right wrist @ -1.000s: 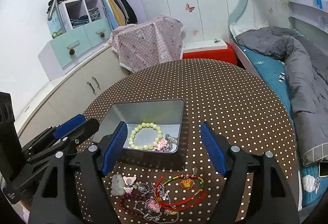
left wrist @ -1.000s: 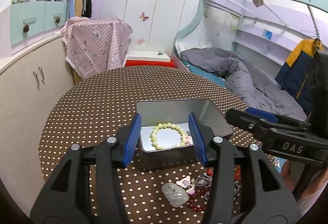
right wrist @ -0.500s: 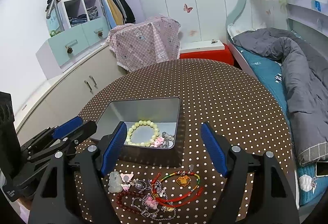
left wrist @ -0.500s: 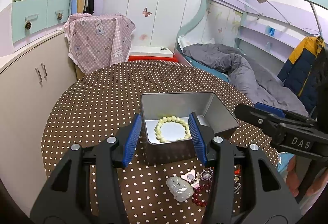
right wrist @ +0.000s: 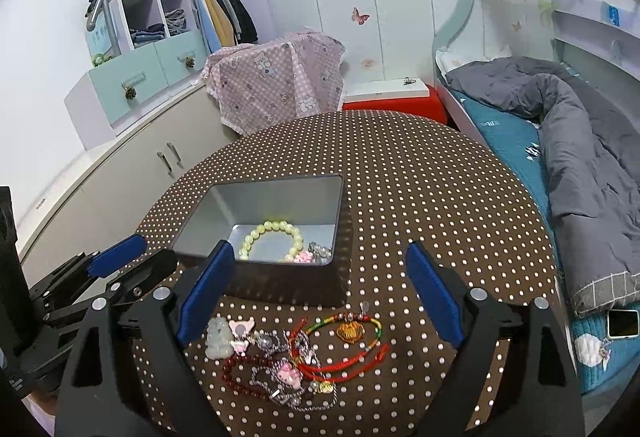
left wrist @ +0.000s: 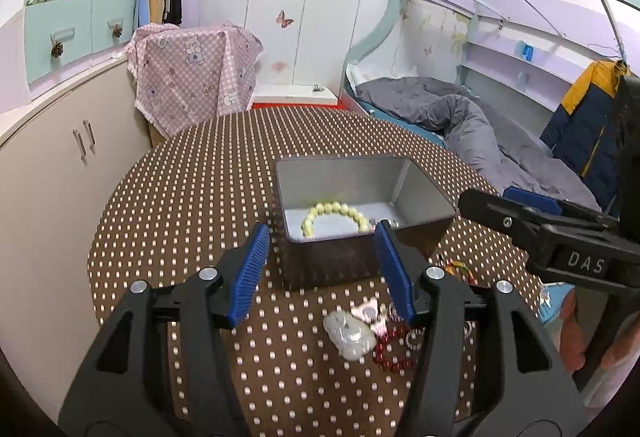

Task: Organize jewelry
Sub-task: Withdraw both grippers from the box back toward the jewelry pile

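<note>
While both claws hover over the round polka-dotted counter (right wrist: pixel 420 173), neither grips anything. The left claw (left wrist: pixel 322 269) has just been opening, its blue pads (left wrist: pixel 250 269) spread apart in front of the near wall of the metal tin (left wrist: pixel 344 173), with nothing pressed between them. The right claw (right wrist: pixel 320 289) has also just been opening and stands wide above the loose jewelry pile (right wrist: pixel 296 357), clear of it. Inside the tin lie a pale green bead bracelet (right wrist: pixel 272 237) and a few small pieces at its near right corner. On the counter just in front of the tin sit a white jade pendant (right wrist: pixel 218 337), a dark red bead string (right wrist: pixel 240 373) and red cord bracelets (right wrist: pixel 344 353), tangled together.
</note>
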`<act>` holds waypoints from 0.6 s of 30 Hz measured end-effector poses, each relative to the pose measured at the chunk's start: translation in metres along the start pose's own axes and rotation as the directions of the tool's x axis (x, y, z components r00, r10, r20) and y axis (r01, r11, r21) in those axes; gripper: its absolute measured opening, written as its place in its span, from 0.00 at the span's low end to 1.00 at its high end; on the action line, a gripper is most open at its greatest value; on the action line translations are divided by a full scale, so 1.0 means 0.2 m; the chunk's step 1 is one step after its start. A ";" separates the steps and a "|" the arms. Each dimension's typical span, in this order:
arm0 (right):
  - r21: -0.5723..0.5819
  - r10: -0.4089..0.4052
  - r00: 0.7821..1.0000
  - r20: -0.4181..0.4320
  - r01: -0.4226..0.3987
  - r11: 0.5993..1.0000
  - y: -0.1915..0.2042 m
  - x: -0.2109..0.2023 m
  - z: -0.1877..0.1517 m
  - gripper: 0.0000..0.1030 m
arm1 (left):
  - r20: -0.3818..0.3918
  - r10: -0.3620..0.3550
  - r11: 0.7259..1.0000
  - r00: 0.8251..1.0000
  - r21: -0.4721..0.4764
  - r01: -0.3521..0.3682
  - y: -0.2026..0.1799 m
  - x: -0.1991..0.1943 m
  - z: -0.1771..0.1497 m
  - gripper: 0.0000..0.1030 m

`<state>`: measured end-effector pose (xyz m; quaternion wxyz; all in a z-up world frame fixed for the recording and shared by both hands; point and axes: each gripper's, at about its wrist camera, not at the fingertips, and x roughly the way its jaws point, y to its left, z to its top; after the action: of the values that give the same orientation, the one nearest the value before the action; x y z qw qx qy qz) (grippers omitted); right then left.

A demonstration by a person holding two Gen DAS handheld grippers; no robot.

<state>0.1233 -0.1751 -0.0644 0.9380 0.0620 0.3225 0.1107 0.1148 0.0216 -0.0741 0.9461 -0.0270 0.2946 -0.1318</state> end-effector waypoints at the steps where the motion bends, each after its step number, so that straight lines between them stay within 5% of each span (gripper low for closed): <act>1: -0.002 -0.007 1.000 -0.004 0.007 1.000 0.00 0.00 -0.01 0.85 | -0.010 0.000 1.000 1.000 -0.001 0.000 0.00 0.00 -0.01 0.56; 18: 0.025 -0.040 0.992 -0.119 0.044 0.999 -0.04 0.07 -0.19 0.87 | -0.179 0.003 1.000 0.984 -0.016 -0.006 0.02 0.11 -0.22 0.61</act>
<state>0.1110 -0.1772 -0.1033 0.9185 0.0613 0.3802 0.0900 0.1076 0.0219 -0.1229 0.9160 -0.0222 0.3793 -0.1291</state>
